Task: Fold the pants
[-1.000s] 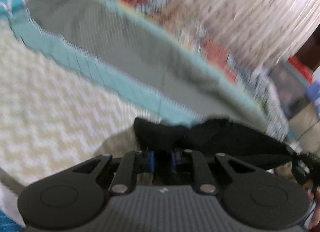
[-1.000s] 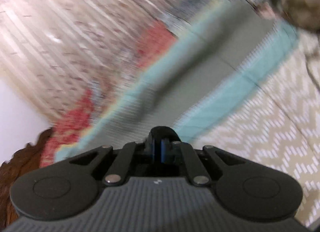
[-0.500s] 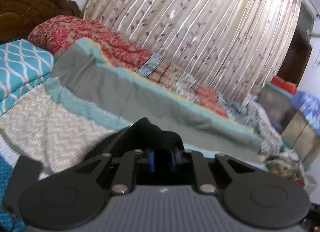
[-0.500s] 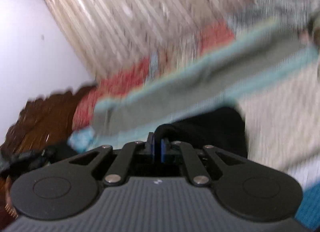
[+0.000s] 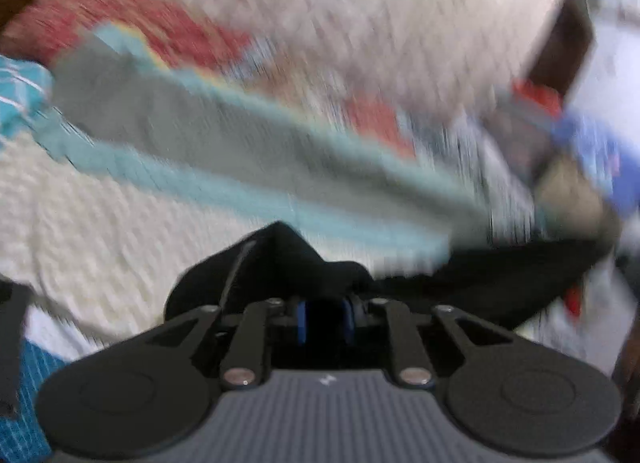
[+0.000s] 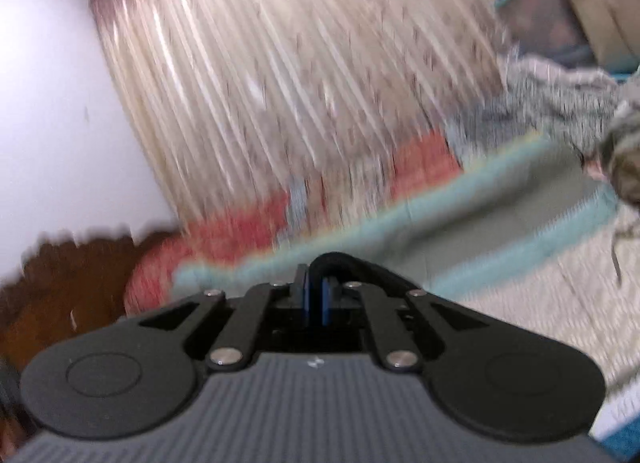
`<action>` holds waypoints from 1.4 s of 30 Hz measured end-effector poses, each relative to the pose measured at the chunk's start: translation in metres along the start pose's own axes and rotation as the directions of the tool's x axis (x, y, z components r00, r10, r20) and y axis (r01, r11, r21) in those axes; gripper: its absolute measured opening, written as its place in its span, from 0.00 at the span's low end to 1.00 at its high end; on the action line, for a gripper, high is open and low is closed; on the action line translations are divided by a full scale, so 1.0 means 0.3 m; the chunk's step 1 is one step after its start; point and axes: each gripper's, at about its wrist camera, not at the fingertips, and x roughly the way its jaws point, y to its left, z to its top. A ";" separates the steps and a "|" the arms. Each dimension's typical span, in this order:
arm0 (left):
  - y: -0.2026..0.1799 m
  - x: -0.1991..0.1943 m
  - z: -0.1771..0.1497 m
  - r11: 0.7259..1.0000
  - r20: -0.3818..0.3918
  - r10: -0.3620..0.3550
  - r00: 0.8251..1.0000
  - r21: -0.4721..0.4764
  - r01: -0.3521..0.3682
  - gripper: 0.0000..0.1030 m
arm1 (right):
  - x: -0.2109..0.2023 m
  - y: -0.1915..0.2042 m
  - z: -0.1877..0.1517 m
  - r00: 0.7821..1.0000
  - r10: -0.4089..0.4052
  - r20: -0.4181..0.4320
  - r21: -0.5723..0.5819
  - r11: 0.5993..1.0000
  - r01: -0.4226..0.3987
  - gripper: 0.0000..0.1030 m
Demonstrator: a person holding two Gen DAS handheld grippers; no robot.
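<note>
Two grippers hold the black pants (image 5: pixel 288 263) aloft: left gripper (image 5: pixel 323 321) loosening around cloth, right gripper (image 6: pixel 315 299) clamped; folding barely begun.

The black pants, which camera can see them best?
The left wrist view. There the black pants bunch up ahead of the left gripper and stretch off to the right. The right wrist view shows only a small black fold pinched in the right gripper.

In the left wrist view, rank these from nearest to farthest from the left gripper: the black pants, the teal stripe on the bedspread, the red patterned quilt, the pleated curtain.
1. Black pants, between the left gripper's jaws.
2. Teal stripe, just beyond, crossing the bed.
3. Red patterned quilt, upper left, past the grey band.
4. Pleated curtain, top, behind the bed.
</note>
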 end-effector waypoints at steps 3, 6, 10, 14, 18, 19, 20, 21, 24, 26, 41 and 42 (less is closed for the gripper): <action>-0.021 0.058 -0.067 0.997 -0.089 -0.009 0.996 0.072 0.015 0.27 | -0.040 -0.048 -0.016 1.000 -0.001 -0.027 -0.028 1.000 0.000 0.09; 0.000 0.055 -0.058 0.997 -0.075 0.006 0.997 0.074 0.000 0.36 | -0.050 -0.141 -0.105 0.982 -0.093 -0.162 -0.016 0.996 0.092 0.12; 0.000 0.072 0.002 1.000 -0.041 0.005 0.999 0.018 -0.004 0.40 | -0.047 -0.348 -0.251 0.921 -0.165 -0.354 0.185 0.953 0.241 0.29; -0.101 0.158 0.077 0.996 -0.068 -0.023 0.997 0.083 0.028 0.41 | -0.075 -0.564 -0.360 0.926 -0.126 -0.356 0.507 0.806 0.305 0.71; -0.294 0.297 0.166 0.975 -0.103 -0.089 0.991 0.193 0.108 0.51 | -0.003 -0.672 -0.405 0.923 -0.091 -0.374 0.615 0.720 0.320 0.72; -0.351 0.337 0.189 0.967 -0.114 -0.106 0.988 0.222 0.129 0.54 | 0.023 -0.672 -0.408 0.922 -0.086 -0.376 0.607 0.729 0.316 0.68; -0.417 0.382 0.206 0.954 -0.131 -0.126 0.983 0.254 0.157 0.56 | 0.056 -0.663 -0.407 0.923 -0.073 -0.377 0.584 0.755 0.298 0.46; -0.484 0.426 0.217 0.939 -0.157 -0.146 0.977 0.289 0.187 0.56 | 0.065 -0.615 -0.409 0.921 -0.063 -0.385 0.541 0.793 0.280 0.31; -0.694 0.565 0.205 0.885 -0.286 -0.163 0.944 0.380 0.268 0.58 | 0.128 -0.391 -0.390 0.897 -0.037 -0.440 0.203 0.969 0.139 0.17; -0.807 0.635 0.173 0.845 -0.365 -0.146 0.920 0.437 0.308 0.58 | 0.162 -0.194 -0.422 0.882 -0.046 -0.470 -0.102 0.995 -0.002 0.17; -0.860 0.792 -0.123 0.650 -0.612 0.174 0.771 0.660 0.376 0.09 | 0.153 0.065 -0.613 0.867 -0.123 -0.484 -0.568 0.798 -0.203 0.23; -0.846 0.780 -0.106 0.664 -0.602 0.151 0.784 0.650 0.371 0.08 | 0.151 0.066 -0.615 0.864 -0.126 -0.487 -0.559 0.805 -0.198 0.23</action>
